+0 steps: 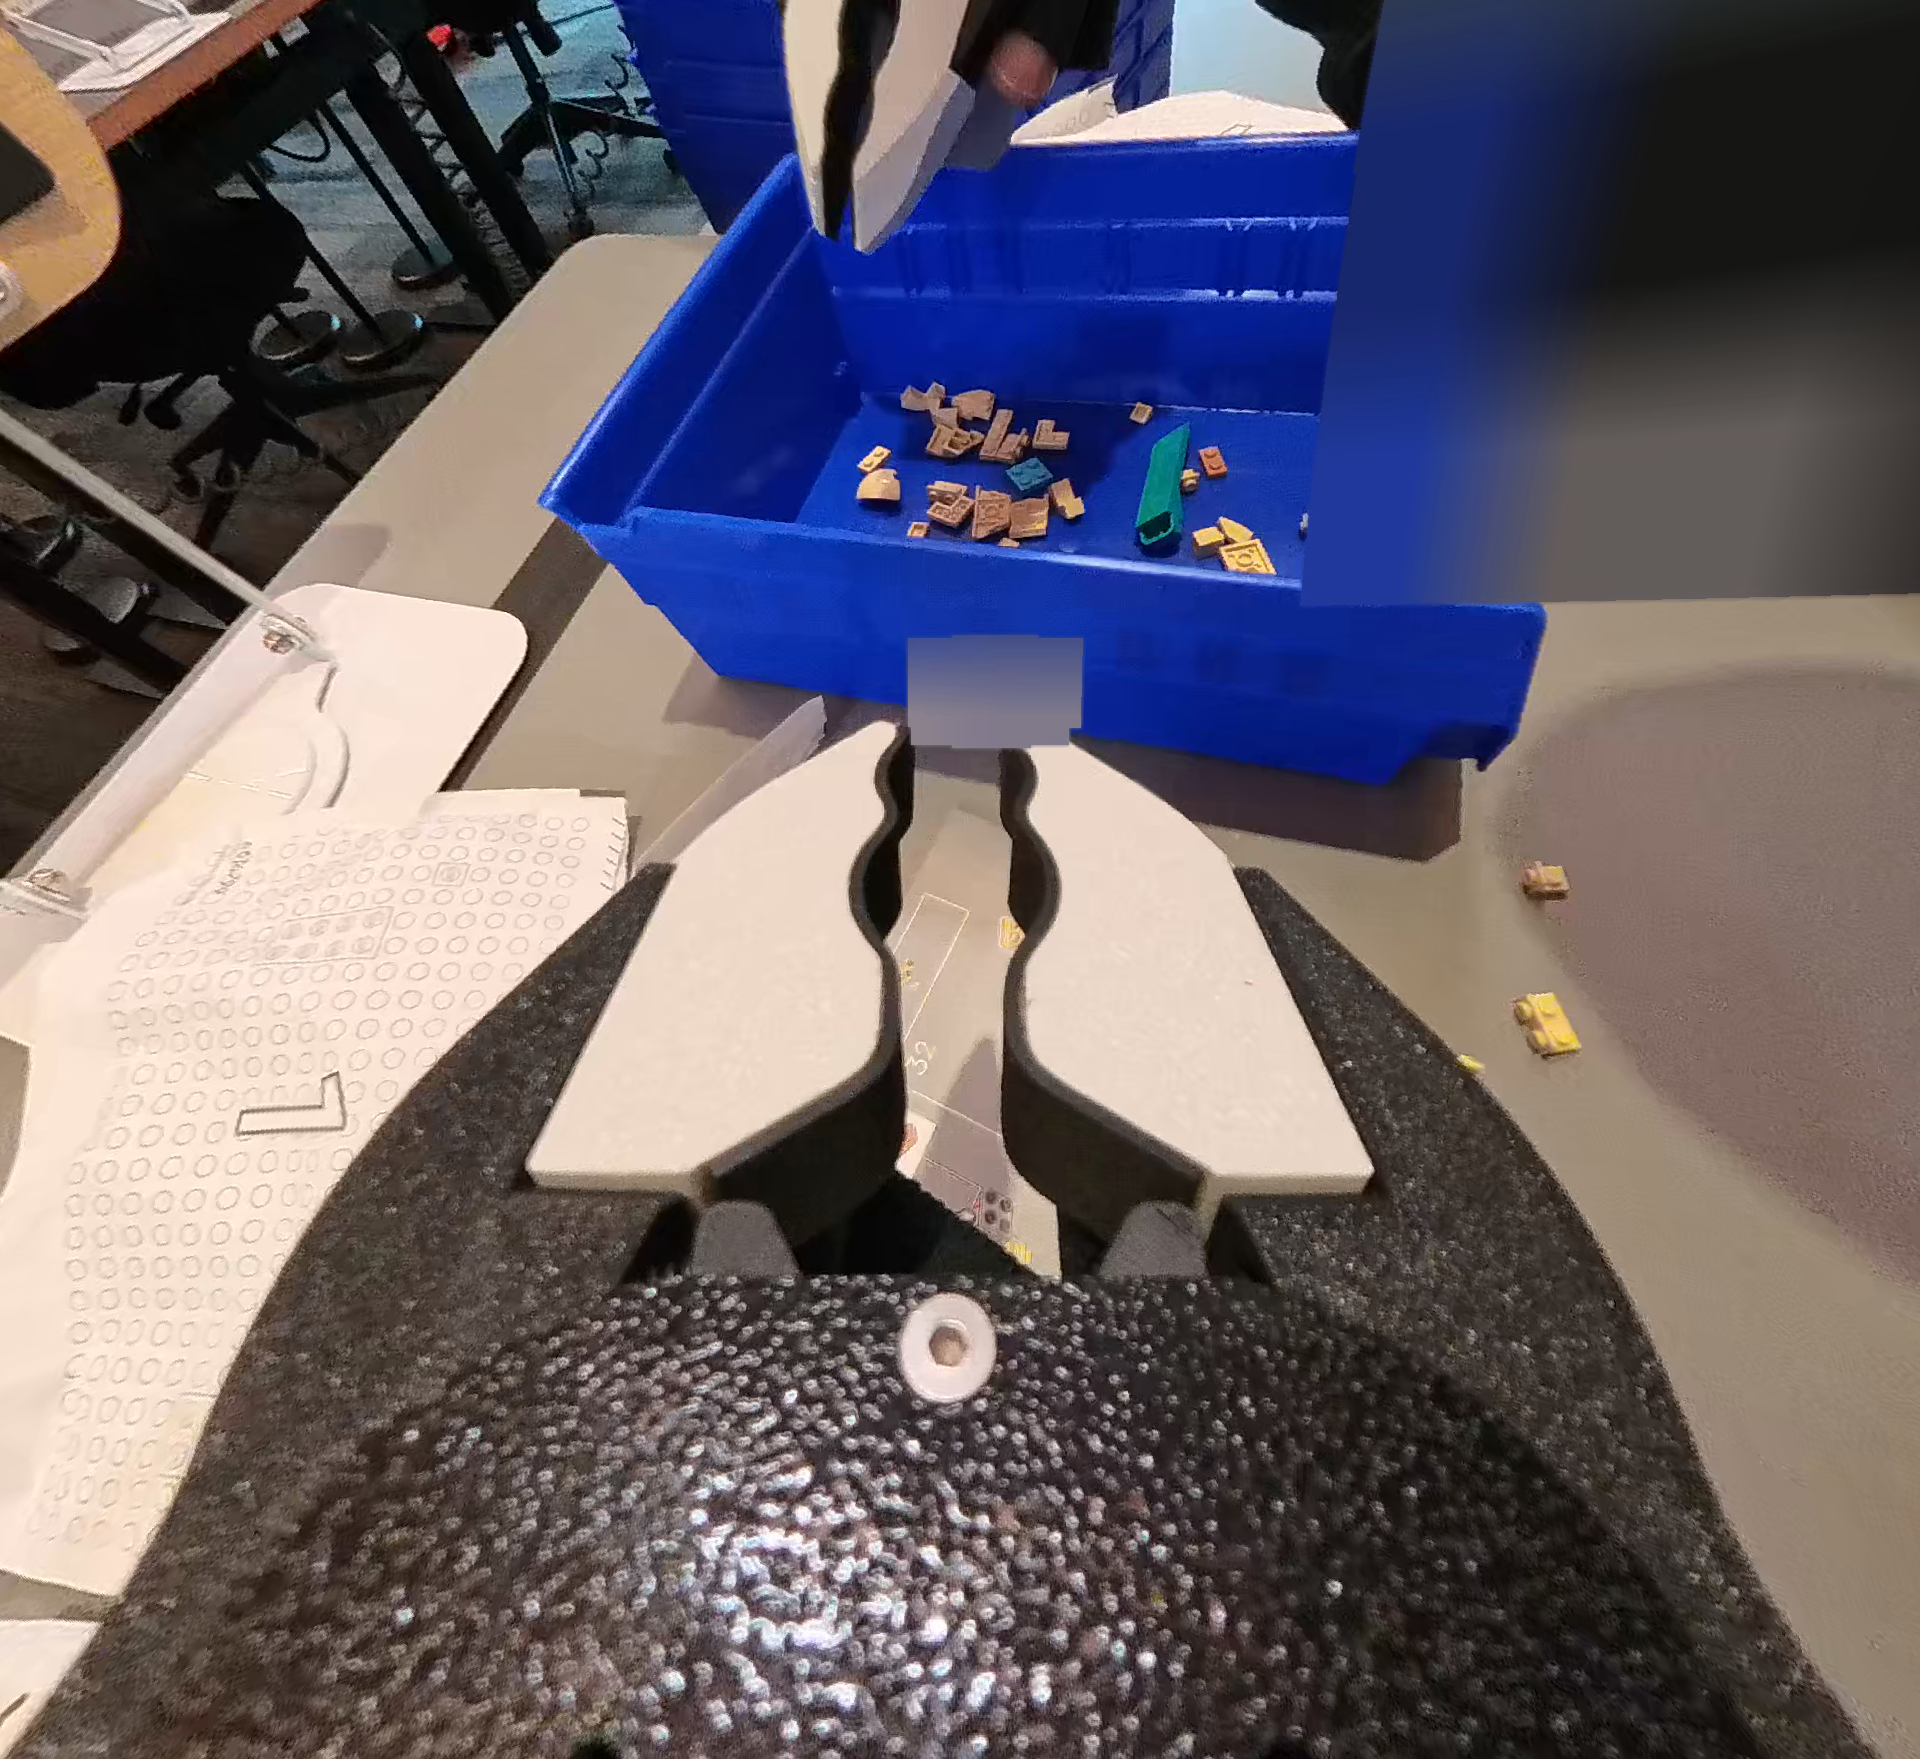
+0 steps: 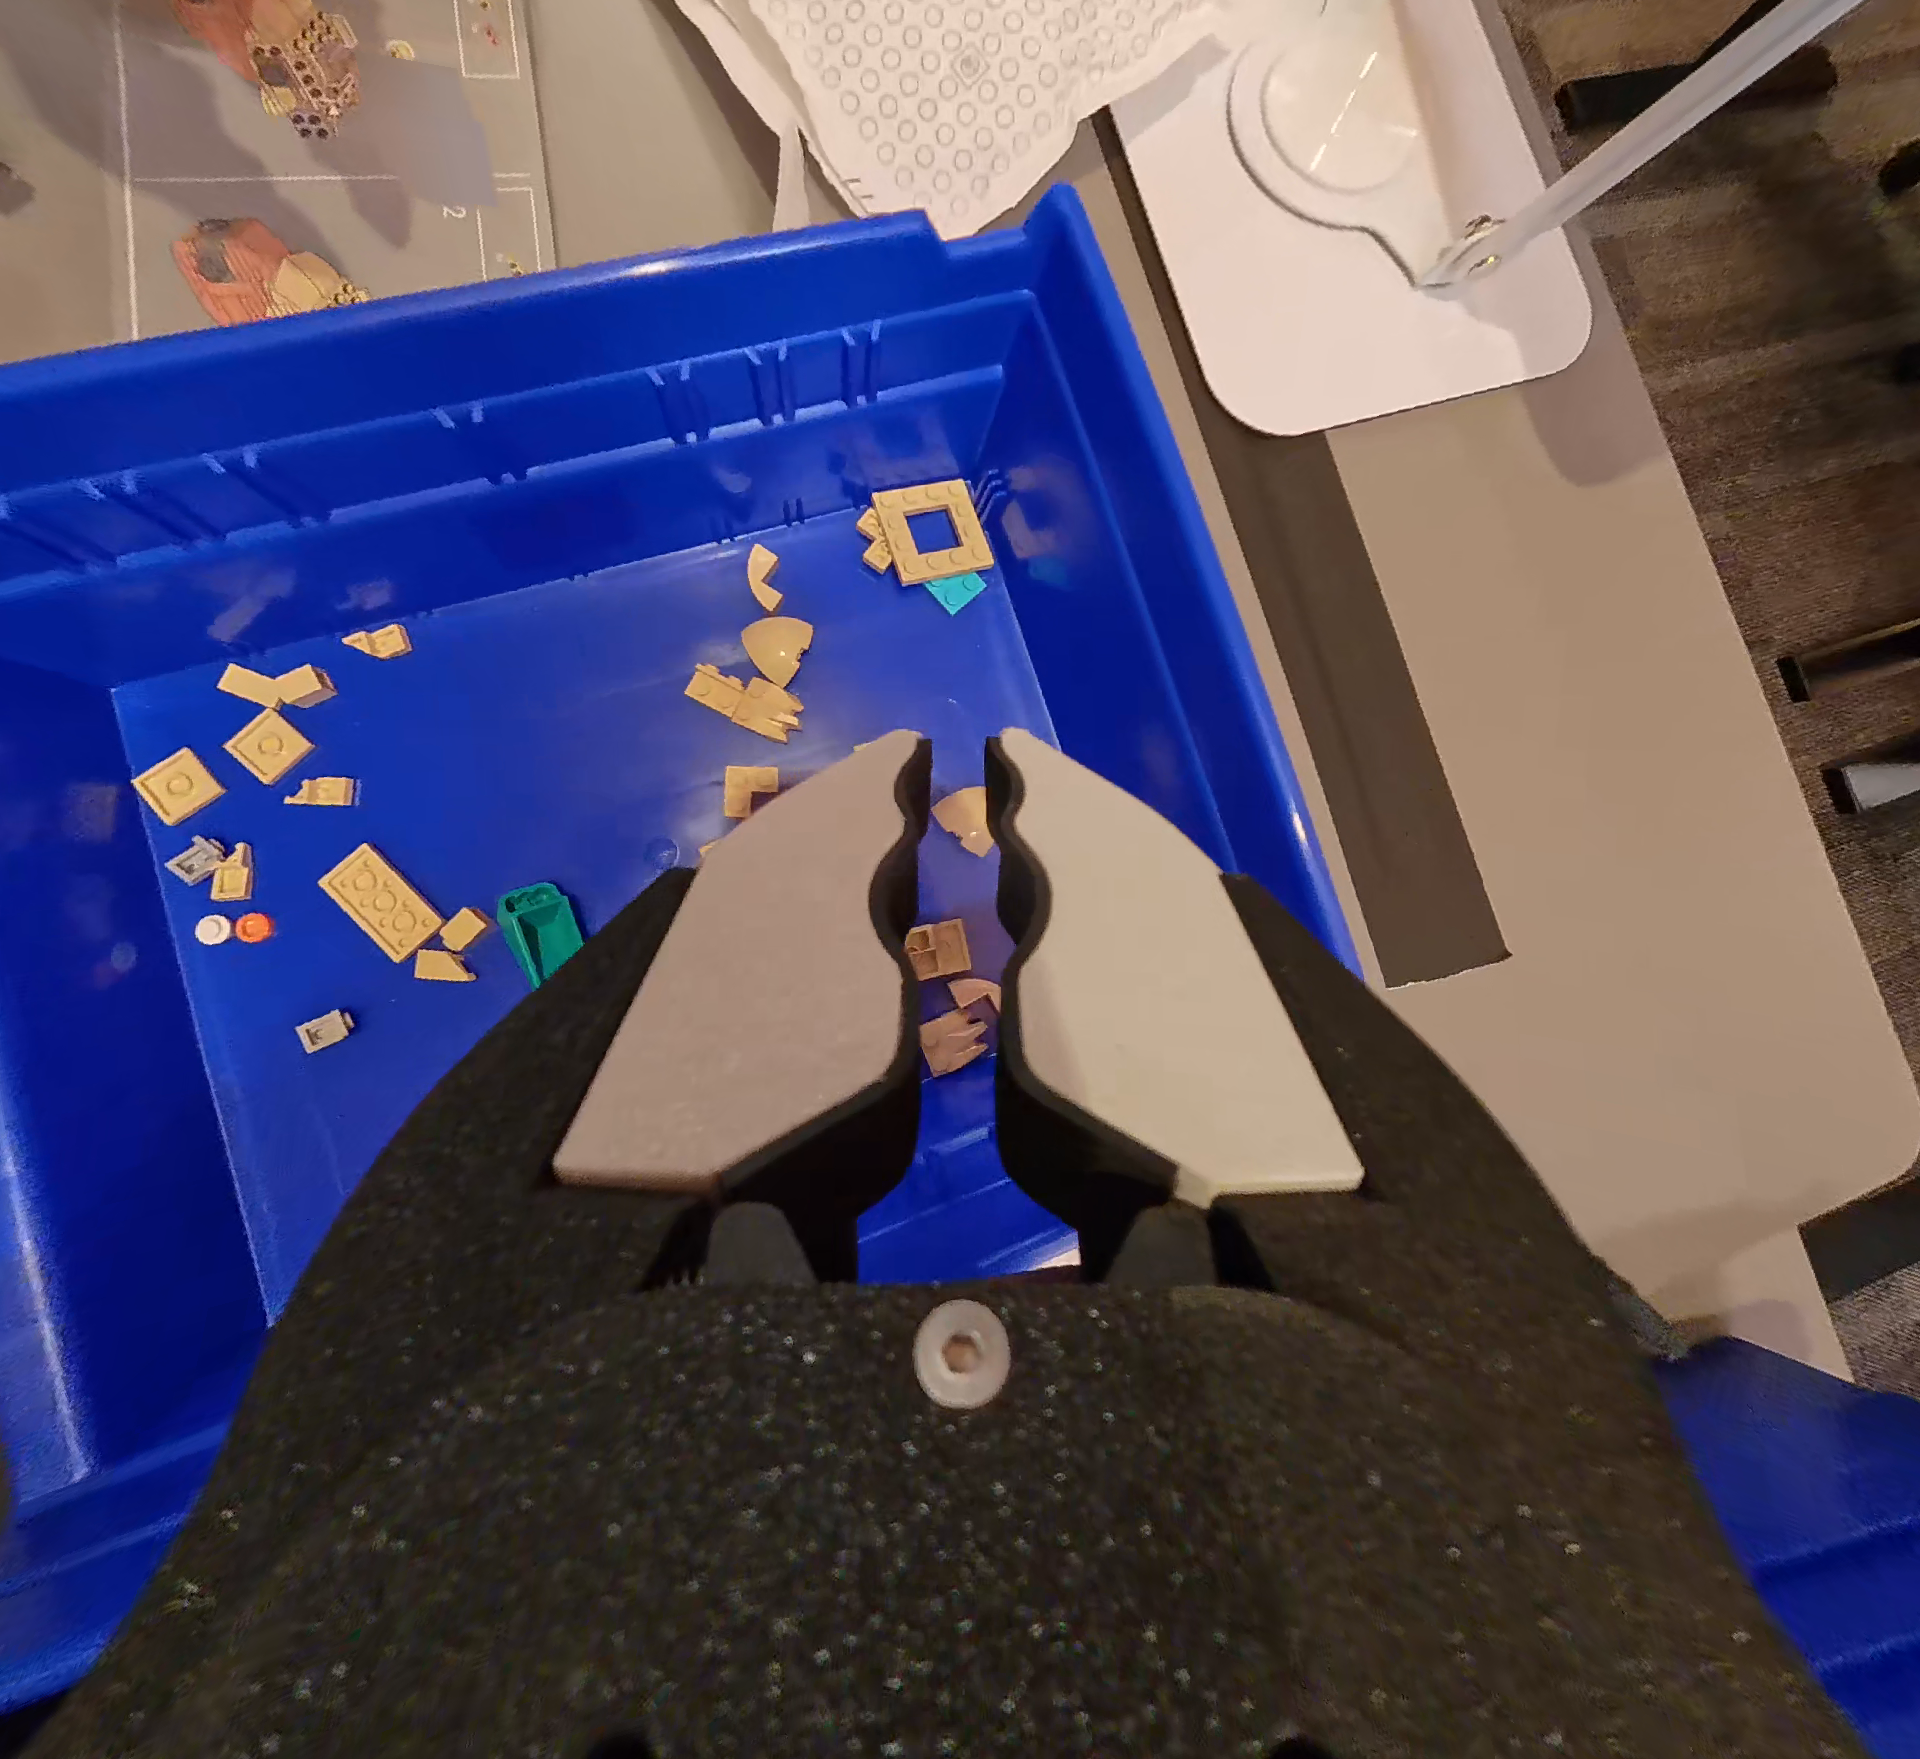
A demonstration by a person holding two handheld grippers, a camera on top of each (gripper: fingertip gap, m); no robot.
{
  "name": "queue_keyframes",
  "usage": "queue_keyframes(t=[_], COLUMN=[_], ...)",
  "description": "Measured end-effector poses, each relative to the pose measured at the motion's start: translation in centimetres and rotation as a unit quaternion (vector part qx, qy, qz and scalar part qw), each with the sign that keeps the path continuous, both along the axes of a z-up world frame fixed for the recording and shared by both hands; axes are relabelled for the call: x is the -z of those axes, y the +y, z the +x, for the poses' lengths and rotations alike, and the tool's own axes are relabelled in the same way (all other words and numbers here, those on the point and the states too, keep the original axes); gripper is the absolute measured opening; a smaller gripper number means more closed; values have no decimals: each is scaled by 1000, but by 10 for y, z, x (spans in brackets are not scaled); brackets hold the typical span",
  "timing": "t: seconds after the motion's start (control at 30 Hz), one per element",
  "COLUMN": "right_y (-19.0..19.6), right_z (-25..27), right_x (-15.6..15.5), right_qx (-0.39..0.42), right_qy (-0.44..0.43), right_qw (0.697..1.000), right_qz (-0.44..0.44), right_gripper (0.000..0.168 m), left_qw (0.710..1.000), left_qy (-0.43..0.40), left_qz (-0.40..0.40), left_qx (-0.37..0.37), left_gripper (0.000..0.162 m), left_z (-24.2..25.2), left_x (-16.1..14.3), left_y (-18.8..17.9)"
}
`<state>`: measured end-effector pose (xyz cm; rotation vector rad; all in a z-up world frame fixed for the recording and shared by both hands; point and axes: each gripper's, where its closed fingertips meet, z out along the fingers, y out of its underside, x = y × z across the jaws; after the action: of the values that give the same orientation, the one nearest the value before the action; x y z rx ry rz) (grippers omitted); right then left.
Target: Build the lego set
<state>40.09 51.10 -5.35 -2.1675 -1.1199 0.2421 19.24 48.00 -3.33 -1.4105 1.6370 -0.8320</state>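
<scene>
Currently, the right gripper (image 2: pixel 956 753) hovers over the blue bin (image 2: pixel 1164 421), jaws narrowly parted and empty, presumably selecting a part; tan Lego pieces (image 2: pixel 940 946) lie directly beneath its fingers. The left gripper (image 1: pixel 956 753), also narrowly parted and empty, waits over the instruction booklet (image 1: pixel 935 951) just short of the bin.

Grey table (image 1: pixel 1714 670) carries blue bin (image 1: pixel 1039 660), open instruction booklet (image 2: pixel 312 99), white perforated sheets (image 1: pixel 312 1034), white lamp base (image 2: pixel 1382 234); few loose yellow and tan bricks (image 1: pixel 1548 1023) right of bin on tabletop
</scene>
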Motion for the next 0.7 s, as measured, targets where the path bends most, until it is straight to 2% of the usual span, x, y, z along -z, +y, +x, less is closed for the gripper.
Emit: queue_keyframes(t=[0.7], right_y=[3], right_z=[2], right_x=[14], right_qx=[0], right_qy=[-2], right_qw=[1000], right_qz=[-21], right_gripper=[10], left_qw=[1000], left_qy=[4], left_qz=[-9], left_qx=[-1], left_gripper=[15], left_z=[-1], left_x=[6], left_y=[3])
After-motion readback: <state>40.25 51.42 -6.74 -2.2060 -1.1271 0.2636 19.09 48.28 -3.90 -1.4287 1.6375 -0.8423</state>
